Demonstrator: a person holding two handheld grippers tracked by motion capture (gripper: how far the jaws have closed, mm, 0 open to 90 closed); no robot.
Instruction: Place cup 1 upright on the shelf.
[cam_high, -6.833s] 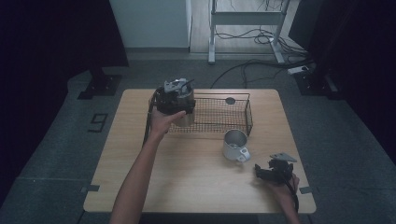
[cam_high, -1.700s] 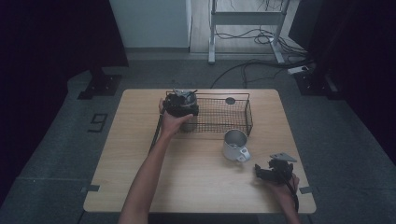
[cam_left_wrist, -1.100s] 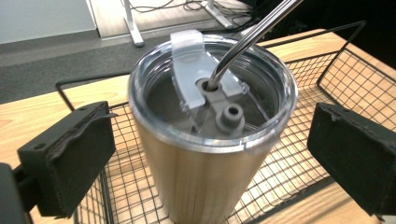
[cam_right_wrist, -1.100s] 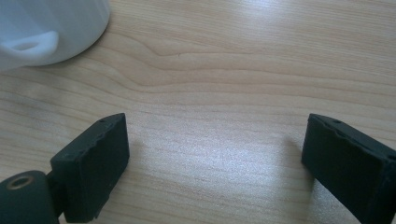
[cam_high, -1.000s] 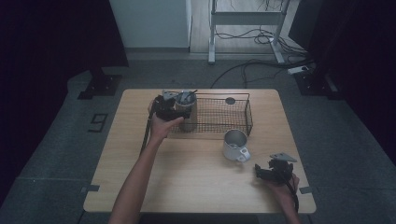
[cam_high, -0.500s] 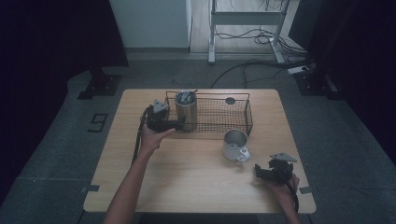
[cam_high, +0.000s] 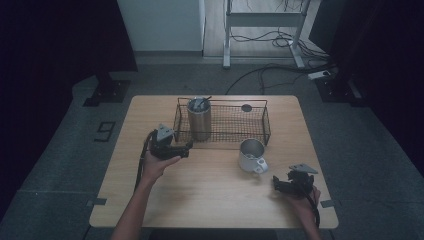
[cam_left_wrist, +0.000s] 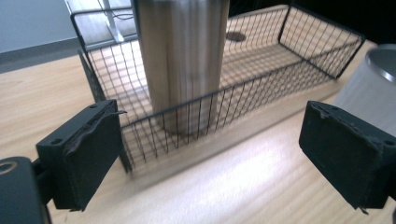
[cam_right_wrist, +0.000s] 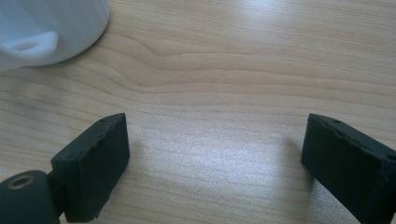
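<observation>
Dim lab: floor cables (cam_high: 260, 75), metal stand (cam_high: 262, 22)

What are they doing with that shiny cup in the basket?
A person is working at a wooden table with a gripper in each hand. The tall metal cup stands upright in the left end of the wire basket. The left gripper sits just outside the basket, nothing between its jaws, which have just been closing a little. The right gripper rests open near the table's right corner, beside a white mug that is not in the basket.
</observation>
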